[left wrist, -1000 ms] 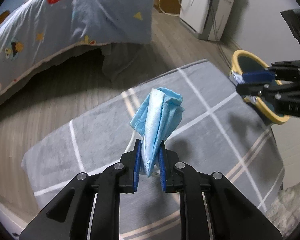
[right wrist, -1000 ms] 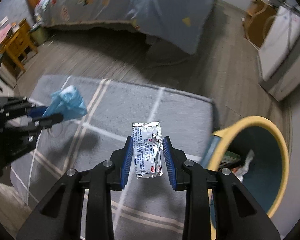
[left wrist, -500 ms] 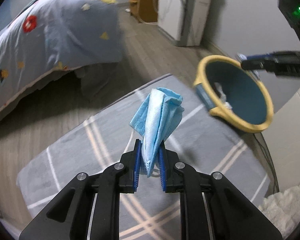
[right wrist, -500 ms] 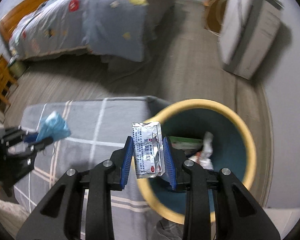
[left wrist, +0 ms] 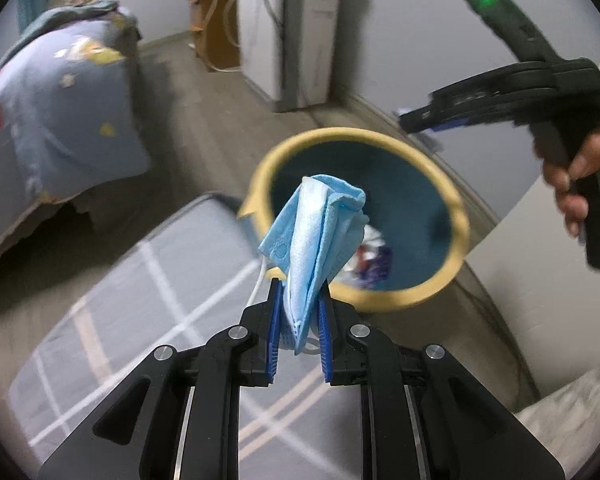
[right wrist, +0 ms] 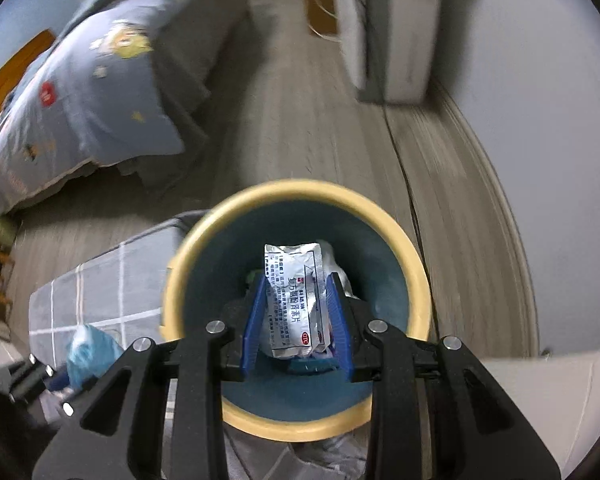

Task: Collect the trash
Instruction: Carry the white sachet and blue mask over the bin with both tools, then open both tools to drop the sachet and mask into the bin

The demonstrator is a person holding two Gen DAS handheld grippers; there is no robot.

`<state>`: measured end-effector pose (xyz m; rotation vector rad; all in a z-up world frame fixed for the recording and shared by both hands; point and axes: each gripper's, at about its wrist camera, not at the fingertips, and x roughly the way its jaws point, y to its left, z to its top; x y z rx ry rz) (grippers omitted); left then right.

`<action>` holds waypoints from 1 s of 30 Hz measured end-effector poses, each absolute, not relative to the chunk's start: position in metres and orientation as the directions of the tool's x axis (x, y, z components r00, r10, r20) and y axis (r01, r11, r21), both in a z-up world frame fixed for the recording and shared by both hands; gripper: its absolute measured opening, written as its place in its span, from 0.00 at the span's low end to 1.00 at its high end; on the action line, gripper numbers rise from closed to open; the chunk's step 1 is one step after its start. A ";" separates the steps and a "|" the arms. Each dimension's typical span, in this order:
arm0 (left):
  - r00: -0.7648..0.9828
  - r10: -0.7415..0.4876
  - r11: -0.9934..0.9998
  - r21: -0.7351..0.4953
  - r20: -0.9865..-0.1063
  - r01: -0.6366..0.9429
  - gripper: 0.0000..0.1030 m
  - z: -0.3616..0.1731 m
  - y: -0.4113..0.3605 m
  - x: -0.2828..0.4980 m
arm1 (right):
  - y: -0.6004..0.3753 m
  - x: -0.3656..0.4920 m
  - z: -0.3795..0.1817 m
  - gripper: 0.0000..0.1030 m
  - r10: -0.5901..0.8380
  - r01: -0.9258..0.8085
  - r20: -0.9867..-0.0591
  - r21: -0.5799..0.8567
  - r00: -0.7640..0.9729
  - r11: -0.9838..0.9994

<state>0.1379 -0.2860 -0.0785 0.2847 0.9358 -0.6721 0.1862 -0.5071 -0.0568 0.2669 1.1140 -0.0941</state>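
— bedroom floor, grey wood planks, with a grey checked rug at seven o'clock of the left wrist view and a bed under a blue patterned quilt at ten. where's the bin?
— the yellow-rimmed bin, dark teal inside, sits just off the rug's corner, near centre of that view. some trash already lies at its bottom.
— and the left gripper?
— clenched on a crumpled blue face mask, which stands up between the blue pads in front of the bin's mouth. a white ear loop hangs at its left.
— the right one?
— the right gripper grips a silver foil sachet with printed text, right over the bin's opening, at six o'clock of its own view. from the left camera it shows at two o'clock, a hand around its handle.
— anything else?
— a white appliance by the wall at twelve.
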 end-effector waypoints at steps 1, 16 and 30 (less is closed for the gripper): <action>0.405 -0.409 0.759 -0.059 -0.818 0.649 0.17 -0.080 -0.295 0.138 | -0.512 0.186 -0.061 0.29 0.065 0.223 -0.900 0.176 0.431 0.959; 0.401 -0.320 0.738 0.040 -0.858 0.674 0.25 -0.121 -0.359 0.168 | -0.532 0.187 -0.104 0.30 0.095 0.291 -0.931 0.206 0.353 0.934; 0.436 -0.357 0.763 0.012 -0.826 0.646 0.66 -0.119 -0.339 0.167 | -0.527 0.192 -0.110 0.30 0.112 0.281 -0.925 0.224 0.364 0.933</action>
